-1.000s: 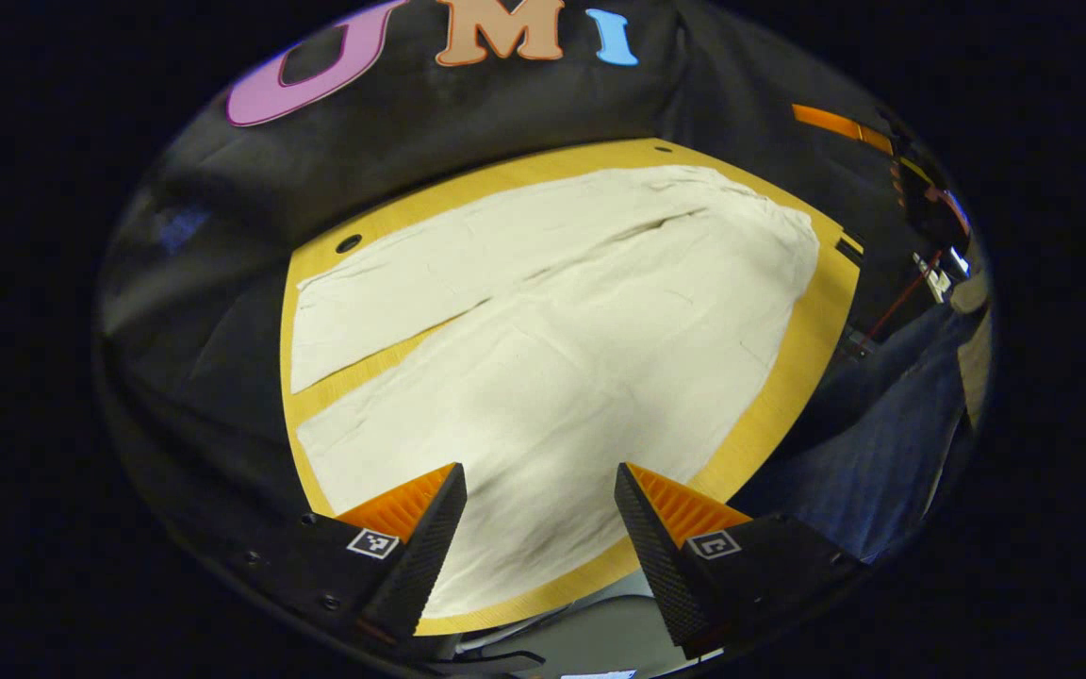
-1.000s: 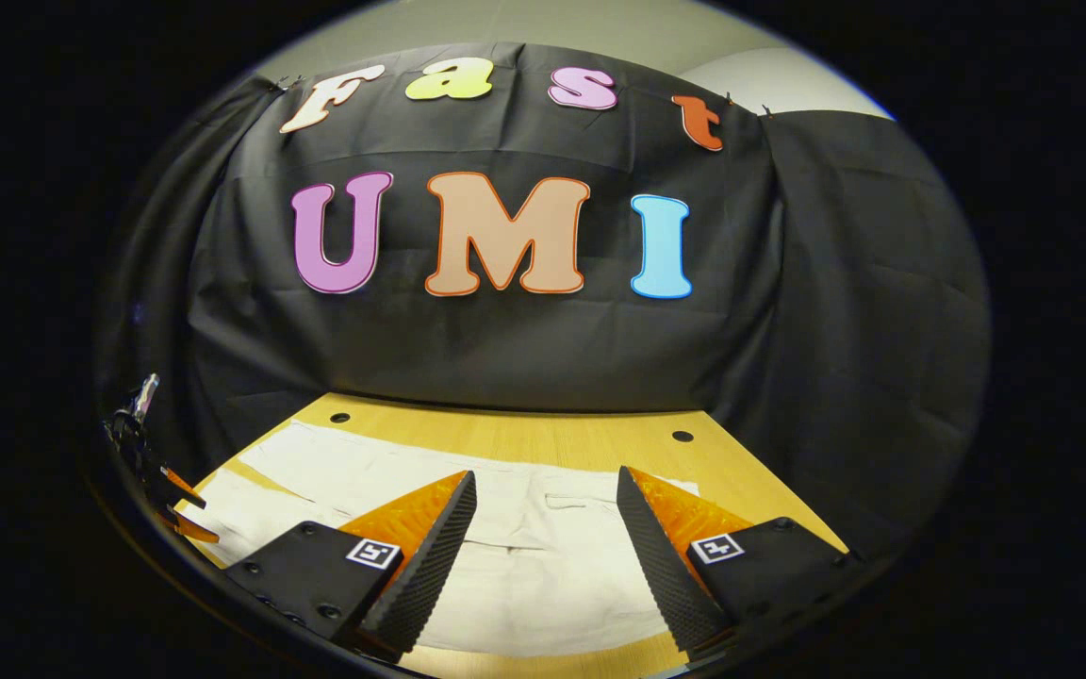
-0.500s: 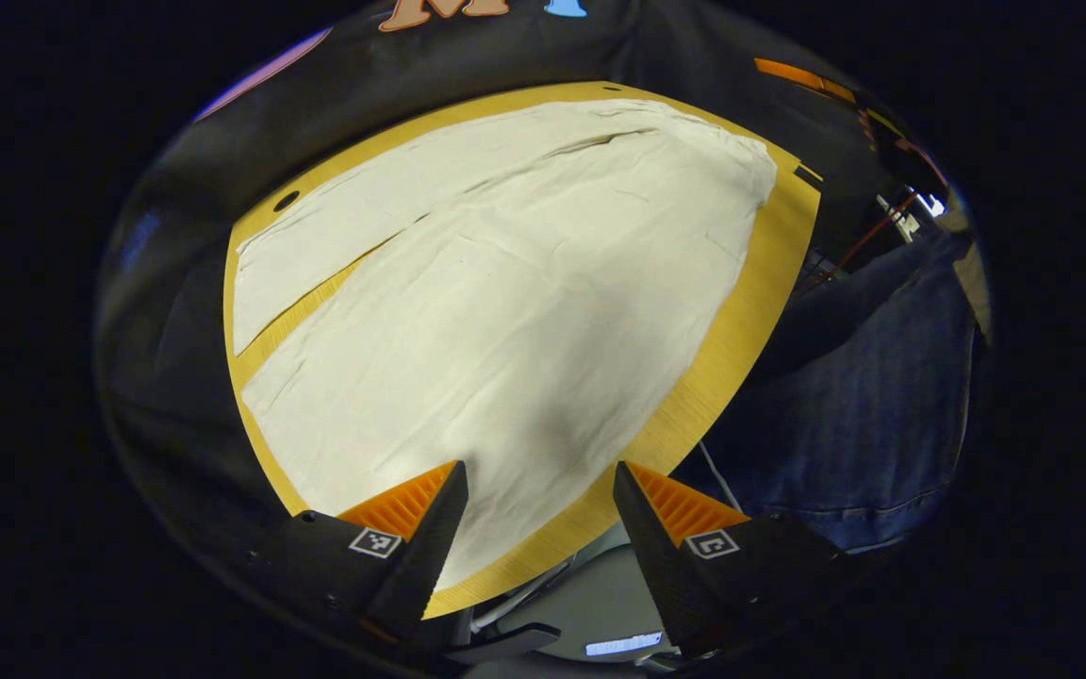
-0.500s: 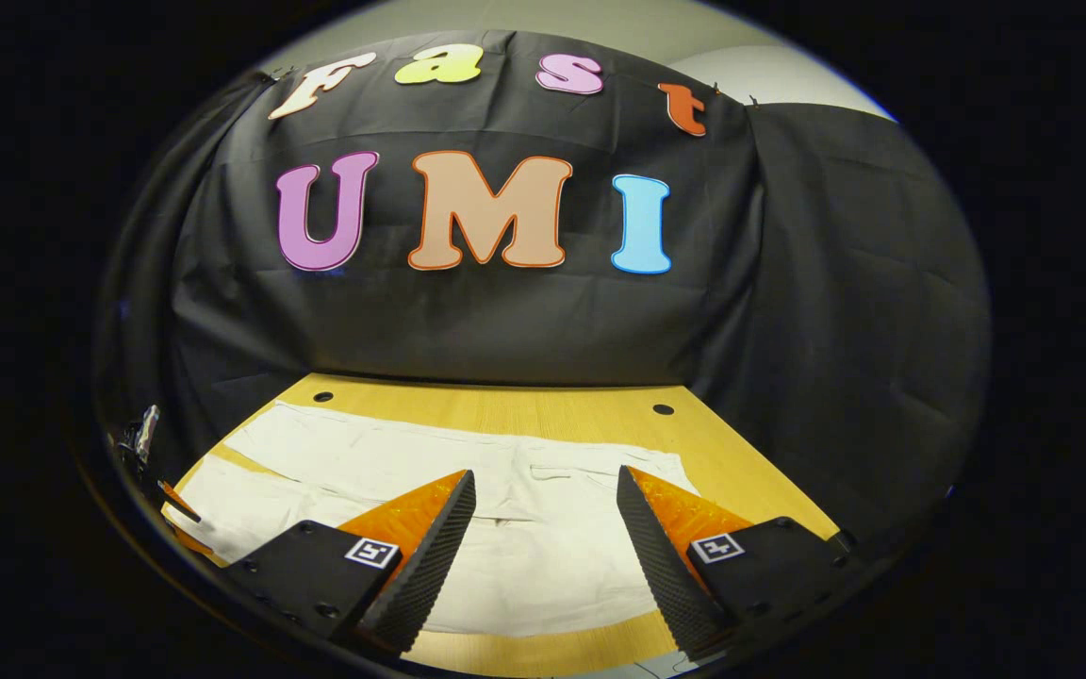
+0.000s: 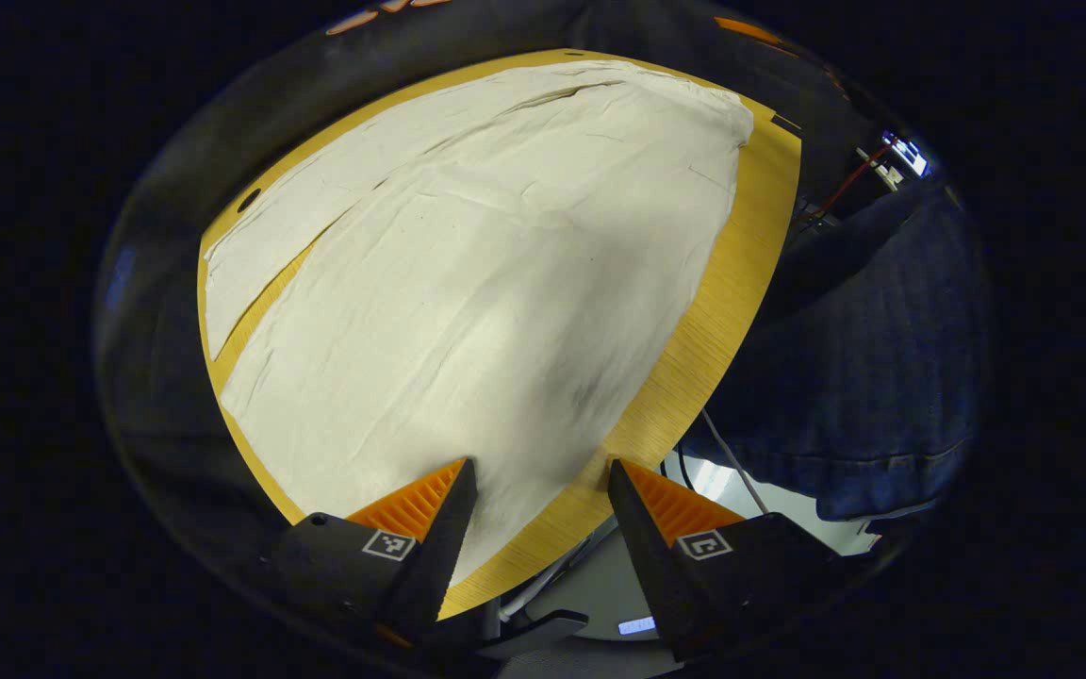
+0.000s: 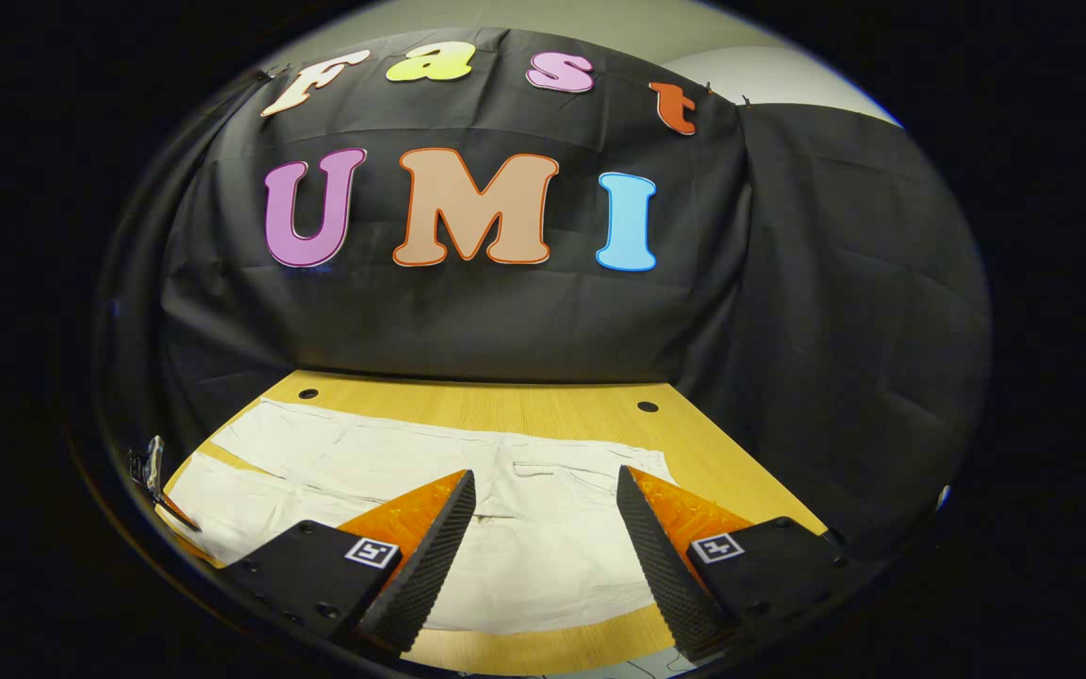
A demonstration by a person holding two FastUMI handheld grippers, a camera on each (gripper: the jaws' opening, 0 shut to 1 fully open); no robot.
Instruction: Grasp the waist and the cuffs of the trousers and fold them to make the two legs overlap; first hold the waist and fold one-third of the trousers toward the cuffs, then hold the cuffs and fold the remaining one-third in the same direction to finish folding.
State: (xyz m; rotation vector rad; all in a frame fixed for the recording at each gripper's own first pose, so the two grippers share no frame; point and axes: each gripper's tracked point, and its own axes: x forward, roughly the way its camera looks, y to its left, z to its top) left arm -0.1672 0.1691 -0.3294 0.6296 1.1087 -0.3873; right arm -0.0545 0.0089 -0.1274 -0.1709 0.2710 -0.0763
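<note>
Trousers flat lengthwise along table

Your trousers lie flat across nearly the whole table, so nothing stands above them to block a claw. Bare wood is left along the near edge and at the back. The black cloth wall closes the far side, and your own leg in jeans crowds the near edge.
</note>
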